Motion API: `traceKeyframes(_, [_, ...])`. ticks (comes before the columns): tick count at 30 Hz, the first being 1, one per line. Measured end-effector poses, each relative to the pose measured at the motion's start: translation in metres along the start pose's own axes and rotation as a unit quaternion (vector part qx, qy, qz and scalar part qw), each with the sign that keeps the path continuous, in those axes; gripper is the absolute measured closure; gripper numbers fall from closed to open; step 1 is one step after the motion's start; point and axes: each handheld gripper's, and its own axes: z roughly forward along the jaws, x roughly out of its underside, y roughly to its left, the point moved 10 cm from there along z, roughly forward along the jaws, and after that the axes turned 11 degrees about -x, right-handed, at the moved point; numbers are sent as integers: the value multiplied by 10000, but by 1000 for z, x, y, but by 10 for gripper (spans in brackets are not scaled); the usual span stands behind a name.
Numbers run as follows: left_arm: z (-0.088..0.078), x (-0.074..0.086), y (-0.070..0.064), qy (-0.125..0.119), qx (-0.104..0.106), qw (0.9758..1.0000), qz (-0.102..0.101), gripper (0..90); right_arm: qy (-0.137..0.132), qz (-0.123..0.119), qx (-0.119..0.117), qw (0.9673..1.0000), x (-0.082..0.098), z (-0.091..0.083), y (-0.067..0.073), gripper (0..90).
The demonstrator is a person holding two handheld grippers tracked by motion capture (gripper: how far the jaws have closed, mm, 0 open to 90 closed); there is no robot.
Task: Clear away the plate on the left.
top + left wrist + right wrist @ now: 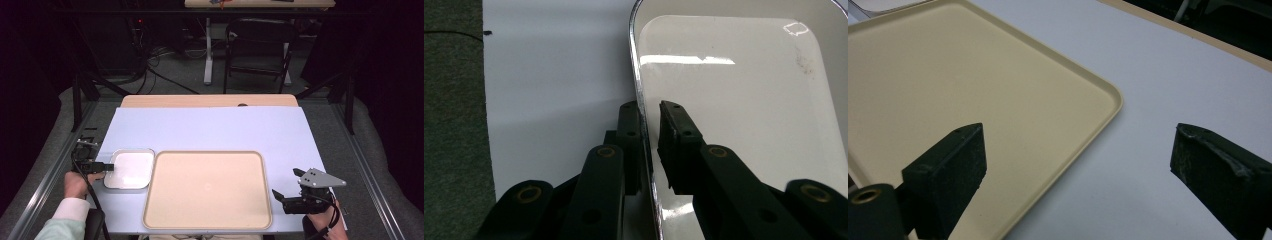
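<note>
A small white metal tray [131,170] lies on the pale blue table cover, left of a large beige tray [207,187]. My left gripper [107,166] reaches the white tray's left rim from the side. In the left gripper view its jaws straddle that rim [640,90], one outside and one inside, almost closed, with a thin gap still showing by the inner jaw. My right gripper [285,182] sits right of the beige tray [973,85] near the table's front. The right gripper [1078,145] is wide open and holds nothing.
The blue cover [210,130] stretches bare behind both trays, with a wooden table edge [210,101] beyond it. A dark chair [260,50] and cables stand on the floor farther back. Grey floor [454,125] lies beside the table's left edge.
</note>
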Motion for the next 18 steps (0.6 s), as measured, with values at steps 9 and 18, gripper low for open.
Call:
traceKeyframes(9, [-2, -1, 3, -114, 303, 9991, -290, 864, -5, 10, 9, 10000, 0, 0, -1, 82])
traceKeyframes(18, [-10, -4, 5, -351, 366, 9980, -382, 881, 0, 29, 12, 10000, 0, 0, -1, 83])
